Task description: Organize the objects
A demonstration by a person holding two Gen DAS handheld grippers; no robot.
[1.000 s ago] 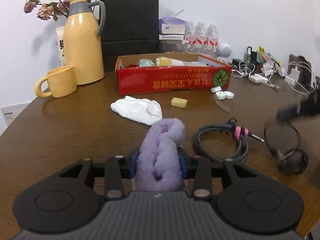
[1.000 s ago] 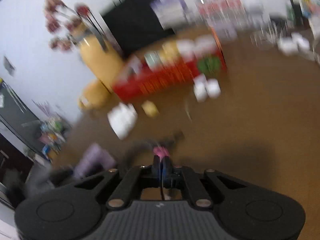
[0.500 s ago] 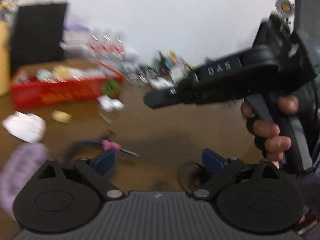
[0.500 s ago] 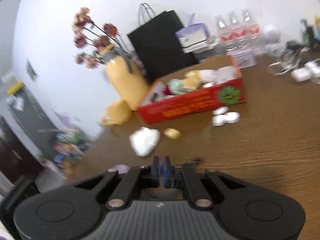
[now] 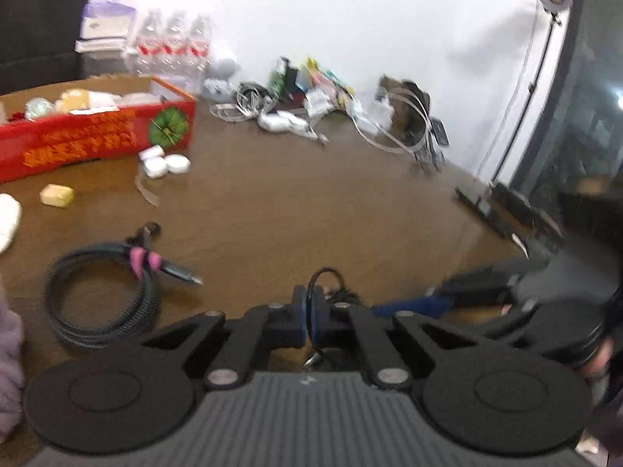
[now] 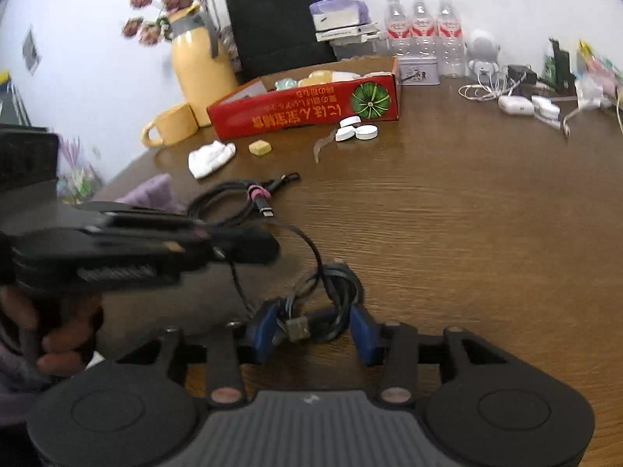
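My left gripper (image 5: 310,317) is shut on the thin black cable (image 5: 317,278) near the table's front edge; its body crosses the right wrist view (image 6: 155,249). My right gripper (image 6: 311,329) is open, and the tangled end of the thin black cable (image 6: 331,292) lies between its blue pads (image 6: 263,329). A coiled braided cable with a pink tie (image 5: 101,290) lies to the left and also shows in the right wrist view (image 6: 241,198). The purple towel (image 6: 150,194) lies on the table at the left. The red box (image 6: 311,103) stands further back.
A white cloth (image 6: 210,157), a yellow block (image 6: 259,148) and white caps (image 6: 356,130) lie in front of the box. A yellow jug (image 6: 198,66), mug (image 6: 171,124), black bag (image 6: 280,19), bottles (image 6: 420,35) and chargers (image 6: 521,105) line the back.
My left gripper let go of the purple towel, swung right and shut on the thin black cable. My right gripper came down to the cable's tangled end and opened.
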